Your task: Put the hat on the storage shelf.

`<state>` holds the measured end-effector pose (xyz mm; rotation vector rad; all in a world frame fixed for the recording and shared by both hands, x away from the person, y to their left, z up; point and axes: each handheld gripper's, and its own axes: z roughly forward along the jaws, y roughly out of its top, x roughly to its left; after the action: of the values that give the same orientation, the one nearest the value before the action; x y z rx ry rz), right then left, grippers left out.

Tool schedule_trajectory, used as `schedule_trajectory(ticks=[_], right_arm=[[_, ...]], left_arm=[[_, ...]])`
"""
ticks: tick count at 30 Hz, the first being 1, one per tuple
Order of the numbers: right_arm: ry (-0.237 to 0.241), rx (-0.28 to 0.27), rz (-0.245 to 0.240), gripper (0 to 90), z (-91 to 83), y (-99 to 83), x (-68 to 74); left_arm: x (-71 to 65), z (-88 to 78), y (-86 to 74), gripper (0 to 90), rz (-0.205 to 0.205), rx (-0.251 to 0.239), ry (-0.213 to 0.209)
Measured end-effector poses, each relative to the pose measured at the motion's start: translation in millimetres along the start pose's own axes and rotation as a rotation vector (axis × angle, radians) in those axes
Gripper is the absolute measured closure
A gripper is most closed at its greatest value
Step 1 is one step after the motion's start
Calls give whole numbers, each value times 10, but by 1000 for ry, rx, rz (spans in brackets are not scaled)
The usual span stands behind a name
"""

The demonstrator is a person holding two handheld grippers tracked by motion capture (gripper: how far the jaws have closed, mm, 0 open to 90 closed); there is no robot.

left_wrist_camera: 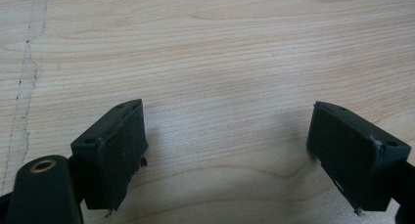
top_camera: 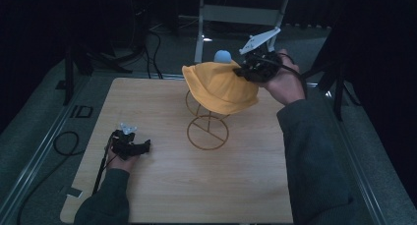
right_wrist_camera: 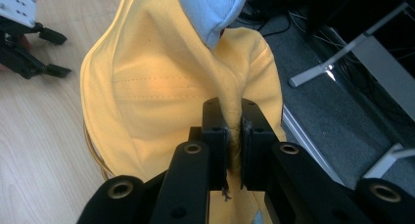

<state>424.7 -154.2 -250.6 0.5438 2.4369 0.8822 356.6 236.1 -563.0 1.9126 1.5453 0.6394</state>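
In the high view, the yellow hat (top_camera: 221, 87) is in the upper middle of the frame, a little above the wooden table (top_camera: 162, 185). It hangs tilted over the top of a thin wire stand (top_camera: 207, 129), whose round base is on the table just below it. The long axis of the hat goes from the upper left to the lower right of the frame, and its brim slopes down toward the lower right. A light blue round part (top_camera: 223, 55) shows just above the hat at its far edge.

The right gripper (top_camera: 248, 68) is at the upper right side of the hat. In the right gripper view its jaws are pressed together on a fold of the yellow cloth (right_wrist_camera: 234, 121), which rises between them.

The left gripper (top_camera: 145, 146) is at the lower left of the high view, low over the table and well apart from the hat. In the left gripper view its jaws are spread wide, with bare wood between them.
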Motion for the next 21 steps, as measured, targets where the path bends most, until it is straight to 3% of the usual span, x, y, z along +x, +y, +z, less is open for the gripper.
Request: schedule_trajectory(ticks=[12,16,21], right_arm=[[62,14,-46,813,291,270,222],[84,39,-58,751,422,299,282],[88,9,-44,676,414,308,270]], left_arm=[[-2,5,0,149,-3,-5,-1],[0,4,1,149,0,-4,-2],[2,5,2,149,3,-4,-4]])
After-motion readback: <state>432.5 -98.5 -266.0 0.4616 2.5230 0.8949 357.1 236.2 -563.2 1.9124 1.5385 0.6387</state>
